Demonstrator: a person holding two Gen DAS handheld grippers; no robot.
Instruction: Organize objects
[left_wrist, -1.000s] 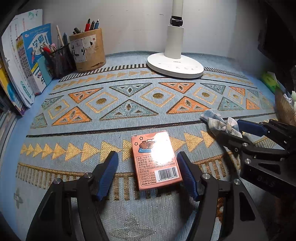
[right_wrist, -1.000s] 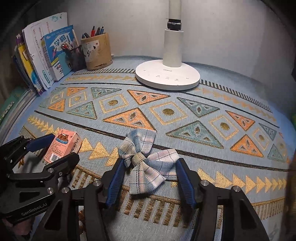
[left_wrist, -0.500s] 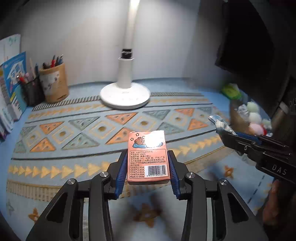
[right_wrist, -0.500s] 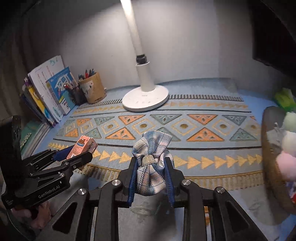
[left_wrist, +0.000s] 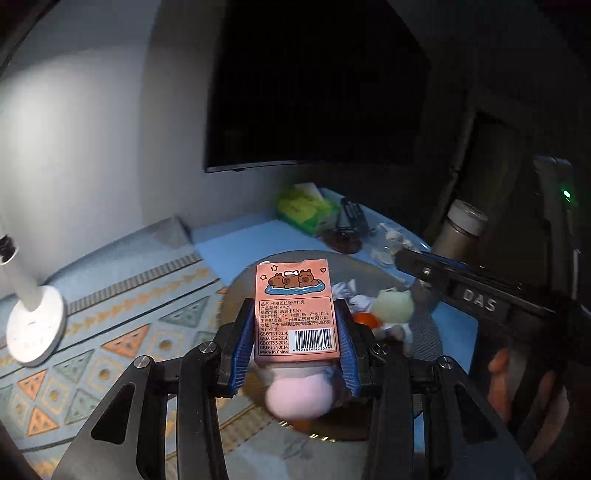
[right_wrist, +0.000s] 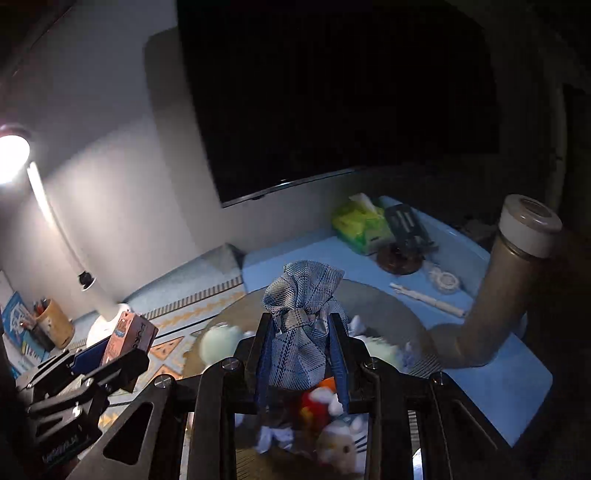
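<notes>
We see a salmon-pink card box, a blue-grey plaid bow — and an orange-teal triangle-patterned mat.

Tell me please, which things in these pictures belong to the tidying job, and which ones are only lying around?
Belong to the job:
- pink card box, clamped in the left gripper
- plaid bow, clamped in the right gripper
- round basket holding plush toys

Just lying about:
- desk lamp
- green tissue pack
- thermos bottle
- pen holder

Left hand-held gripper clamped shut, angled down; right hand-held gripper likewise.
</notes>
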